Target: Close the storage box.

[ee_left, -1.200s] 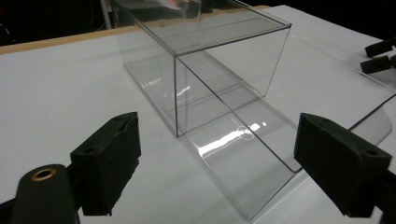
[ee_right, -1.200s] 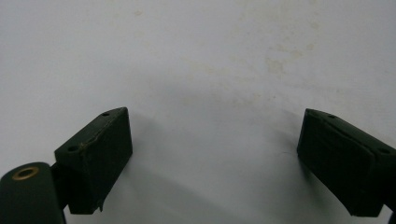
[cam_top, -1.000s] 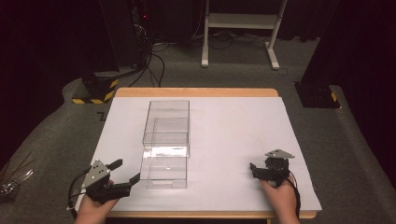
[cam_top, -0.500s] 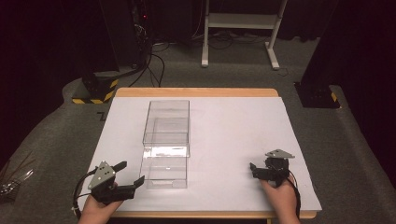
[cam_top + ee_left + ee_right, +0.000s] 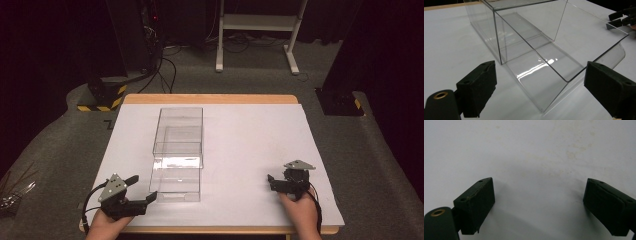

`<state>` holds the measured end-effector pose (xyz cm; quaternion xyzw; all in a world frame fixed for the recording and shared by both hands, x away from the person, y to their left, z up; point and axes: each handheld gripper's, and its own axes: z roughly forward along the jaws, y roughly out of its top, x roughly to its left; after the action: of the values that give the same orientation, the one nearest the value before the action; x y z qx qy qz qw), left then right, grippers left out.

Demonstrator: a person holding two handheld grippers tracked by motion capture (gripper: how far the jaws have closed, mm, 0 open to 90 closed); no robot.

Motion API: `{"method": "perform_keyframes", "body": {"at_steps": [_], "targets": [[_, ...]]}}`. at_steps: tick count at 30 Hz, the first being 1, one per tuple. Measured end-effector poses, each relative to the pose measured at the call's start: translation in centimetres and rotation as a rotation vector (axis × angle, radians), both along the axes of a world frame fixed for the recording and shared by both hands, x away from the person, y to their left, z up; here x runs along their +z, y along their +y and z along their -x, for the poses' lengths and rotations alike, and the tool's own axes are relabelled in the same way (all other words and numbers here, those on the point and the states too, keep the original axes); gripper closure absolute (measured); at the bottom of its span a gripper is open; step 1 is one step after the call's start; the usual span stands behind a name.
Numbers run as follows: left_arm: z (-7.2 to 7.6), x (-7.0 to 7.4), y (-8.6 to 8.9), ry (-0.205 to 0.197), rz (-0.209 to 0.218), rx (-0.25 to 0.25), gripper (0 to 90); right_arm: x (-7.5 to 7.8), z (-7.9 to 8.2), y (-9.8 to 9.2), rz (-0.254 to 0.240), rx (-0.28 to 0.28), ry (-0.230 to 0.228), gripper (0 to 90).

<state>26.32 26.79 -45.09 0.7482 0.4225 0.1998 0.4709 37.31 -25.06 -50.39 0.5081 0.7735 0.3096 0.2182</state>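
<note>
Left gripper (image 5: 142, 190) at the table's near-left corner, jaws spread wide, having just been opening, nothing between them; they point at the clear box (image 5: 178, 150) just beside. Box: transparent acrylic, long, rectangular, lying lengthwise left of centre on the white sheet (image 5: 250, 140), near end open with a clear drawer panel sticking out. Right gripper (image 5: 272, 182) well apart at near right, jaws spread, empty, over bare sheet.
</note>
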Motion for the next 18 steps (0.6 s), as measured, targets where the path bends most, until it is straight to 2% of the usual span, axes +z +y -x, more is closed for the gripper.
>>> {"method": "perform_keyframes", "body": {"at_steps": [5, 10, 13, 18], "targets": [[-0.08, -0.19, -0.07, 0.017, -0.006, -0.006, 11.6, 0.00, 0.00, 0.00, 0.000, 0.000, 0.000, 10.2], [-0.11, -0.47, -0.42, 0.021, -0.034, -0.029, 11.1, 0.00, 0.00, 0.00, 0.001, 0.000, -0.001, 10.2], [-0.22, -0.67, -0.52, 0.025, -0.052, -0.022, 11.1, 0.00, 0.00, 0.01, 0.001, 0.000, -0.001, 10.2], [-0.31, -0.88, -0.63, 0.030, -0.049, -0.021, 10.6, 0.00, 0.02, 0.02, 0.000, -0.001, 0.000, 10.2]]}}
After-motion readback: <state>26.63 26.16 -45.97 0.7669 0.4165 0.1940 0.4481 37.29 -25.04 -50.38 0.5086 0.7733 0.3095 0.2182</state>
